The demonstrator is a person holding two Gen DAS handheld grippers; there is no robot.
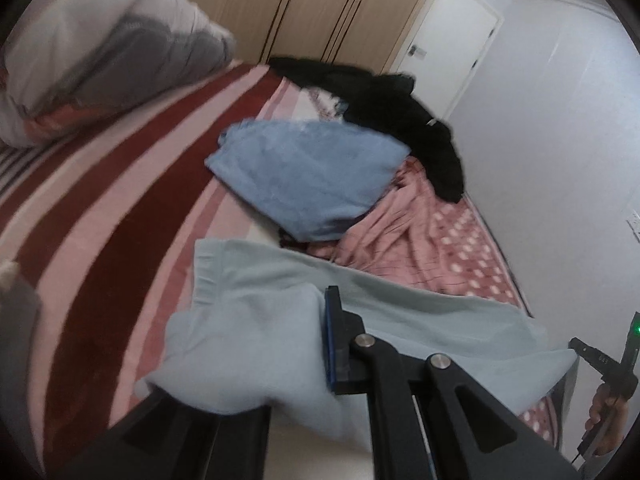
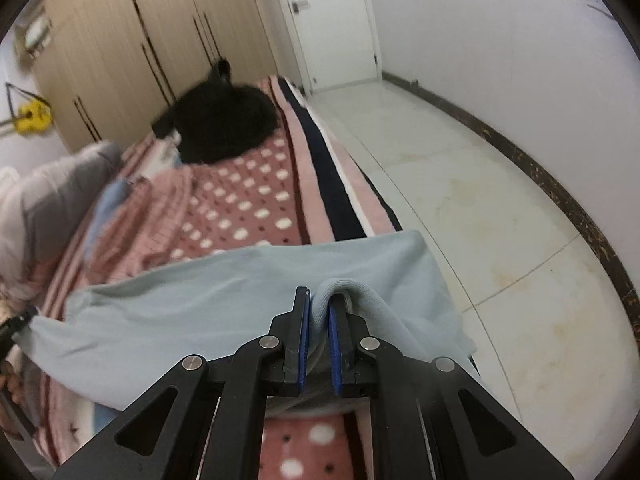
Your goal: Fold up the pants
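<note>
The pants (image 2: 224,304), soft pale-blue knit with an elastic waistband at centre left of the left wrist view, hung stretched between the two tools, their long axis running left to right across the lower frame above the bed (image 2: 256,208). The right gripper (image 2: 319,314) was clamped on a bunched fold of them, its blue pads pressing the cloth. The left gripper (image 1: 280,344) was draped in fabric with only one finger (image 1: 336,340) showing; whether it was closed could not be told. No writing was legible.
</note>
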